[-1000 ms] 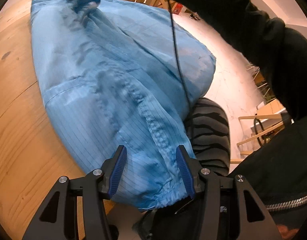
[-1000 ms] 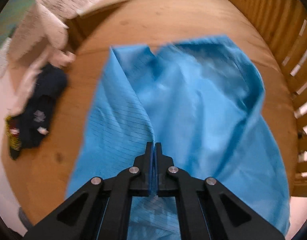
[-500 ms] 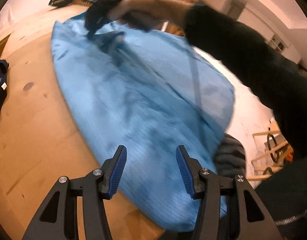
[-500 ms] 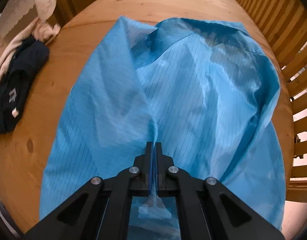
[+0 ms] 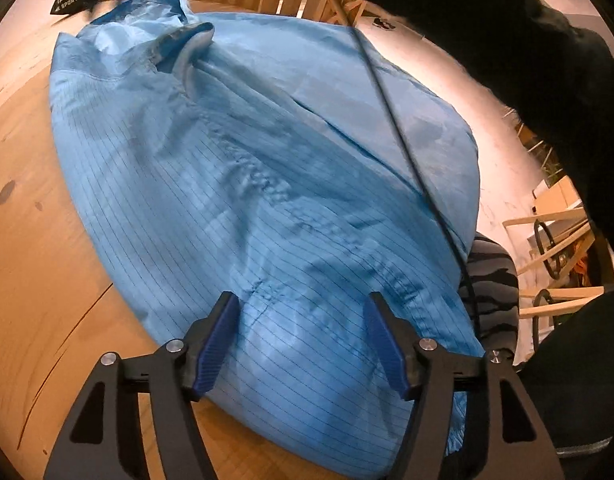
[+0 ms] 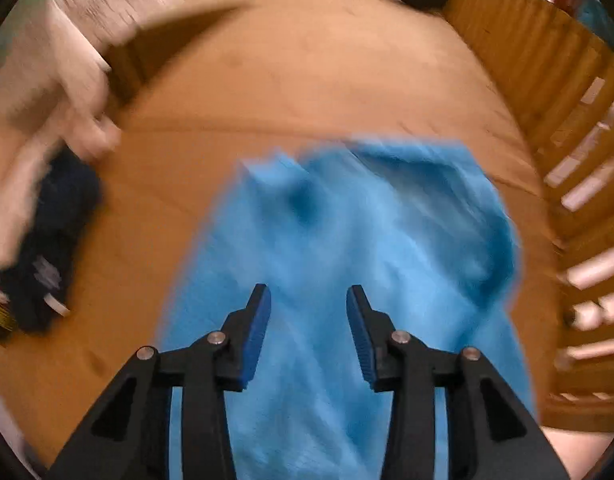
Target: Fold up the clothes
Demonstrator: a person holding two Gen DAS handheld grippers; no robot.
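Now: blue garment (image 5: pixel 243 184) lies spread on wooden table (image 5: pixel 31 248), collar end far, near edge hanging off table side toward person. Left gripper (image 5: pixel 301 340) hovers low over near hem, fingers spread wide, gripping nothing. Right gripper (image 6: pixel 309 334) above garment (image 6: pixel 347 240), fingers parted, nothing between them. Right view heavily blurred; dark clothes (image 6: pixel 51 248) and pale fabric (image 6: pixel 31 120) probably heaped at table's left edge.

I see my black two-finger left tool (image 5: pixel 303 340), ribbed blue pads (image 5: pixel 217 344), silver screws, black sleeve (image 5: pixel 527 40).
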